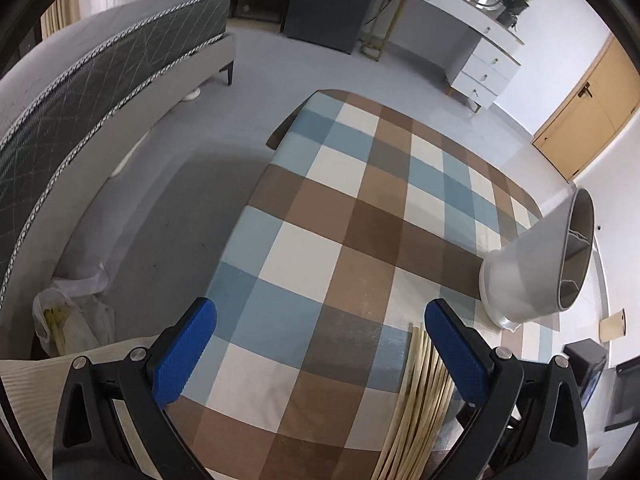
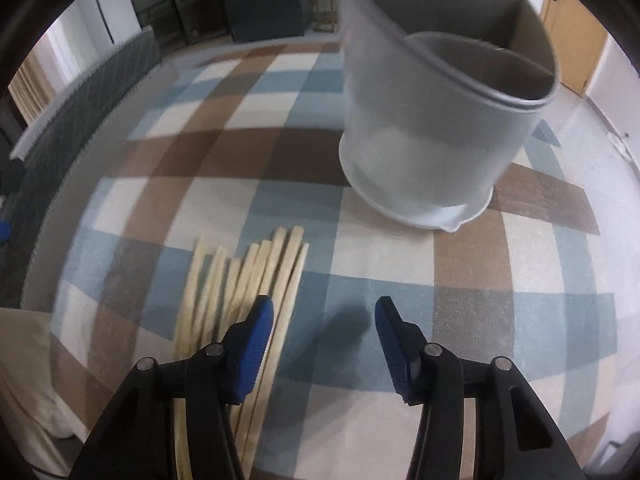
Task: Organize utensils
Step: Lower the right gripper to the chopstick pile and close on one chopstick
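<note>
1. The chopsticks (image 2: 240, 304) are lying in a loose, roughly parallel bundle on the checked cloth (image 2: 400, 280), near the table's front edge; the grey holder (image 2: 420, 140) is standing upright further back and to the right, well apart from them.
2. The right gripper (image 2: 324, 312) is hovering over the cloth with jaws part-spread and nothing between them — its left pad is sitting over the bundle's right edge.
3. The left gripper (image 1: 320, 344) is hanging with jaws wide and empty; the chopsticks (image 1: 424, 384) are showing just inside its right pad.
4. The sticks are looking light, thin, stiff and smooth — likely to roll or fan apart, and to slip if pinched near one end.
5. I am judging the best hold to be across the middle of the bundle, squeezing the sticks together so they lift as one.
</note>
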The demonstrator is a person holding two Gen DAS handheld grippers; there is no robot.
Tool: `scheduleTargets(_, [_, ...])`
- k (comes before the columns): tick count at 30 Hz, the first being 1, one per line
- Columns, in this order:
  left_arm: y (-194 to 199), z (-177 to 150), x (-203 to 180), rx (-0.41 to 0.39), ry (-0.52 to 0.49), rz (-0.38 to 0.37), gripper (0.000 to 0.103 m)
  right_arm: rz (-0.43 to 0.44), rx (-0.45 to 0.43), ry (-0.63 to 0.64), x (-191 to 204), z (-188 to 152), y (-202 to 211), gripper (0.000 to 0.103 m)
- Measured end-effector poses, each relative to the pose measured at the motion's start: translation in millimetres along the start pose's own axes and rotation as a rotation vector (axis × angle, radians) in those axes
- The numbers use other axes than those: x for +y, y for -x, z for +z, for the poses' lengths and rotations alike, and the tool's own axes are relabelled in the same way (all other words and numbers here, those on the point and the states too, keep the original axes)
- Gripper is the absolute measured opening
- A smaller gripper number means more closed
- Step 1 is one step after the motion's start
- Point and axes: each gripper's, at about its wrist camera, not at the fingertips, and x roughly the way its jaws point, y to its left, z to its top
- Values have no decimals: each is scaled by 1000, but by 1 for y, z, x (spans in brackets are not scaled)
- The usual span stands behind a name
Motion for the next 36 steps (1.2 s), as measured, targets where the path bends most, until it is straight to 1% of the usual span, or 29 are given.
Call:
scheduleTargets(1, [-1, 1, 1, 1, 3, -3, 101, -9, 7, 7, 1, 0, -2, 45])
scheduleTargets(6, [-1, 3, 1, 5, 4, -7, 101, -44, 25, 21, 2, 5, -2, 44])
scheduleTargets(10, [-1, 4, 3, 3, 7, -12, 101, -45, 34, 36, 4, 8, -3, 42])
scheduleTargets(14, [-6, 2, 2, 18, -14, -10, 101, -58, 40, 36, 7, 15, -11, 41])
scheduleTargets(17, [-10, 0, 1, 24, -38, 13, 101, -49, 31, 28, 10, 22, -16, 40])
scheduleTargets(20, [-18, -5, -3, 53, -83, 18, 101, -27, 18, 45, 14, 25, -18, 21])
scheduleTargets(21, [-21, -9, -5, 60, -104, 29, 101, -15, 11, 51, 15, 26, -18, 8])
scheduleTargets(22, [-23, -11, -6, 67, -119, 33, 101, -1, 7, 47, 13, 25, -18, 5])
scheduleTargets(23, [-27, -16, -9, 84, -141, 34, 101, 15, 4, 34, 11, 24, -18, 4])
scheduleTargets(25, [-36, -25, -14, 134, -177, 8, 101, 76, -15, -19, 0, 21, -13, 4])
scheduleTargets(27, [-46, -37, -20, 182, -214, -8, 101, 92, -44, -53, -9, 19, -5, 4])
scheduleTargets(30, [-49, -52, -33, 197, -284, 13, 101, 150, -96, -135, -27, 18, 12, 4])
scheduleTargets(33, [-48, -64, -45, 192, -341, 9, 101, 195, -158, -213, -44, 17, 30, 4])
scheduleTargets(36, [-49, -73, -54, 185, -395, 48, 101, 233, -207, -269, -57, 16, 43, 4])
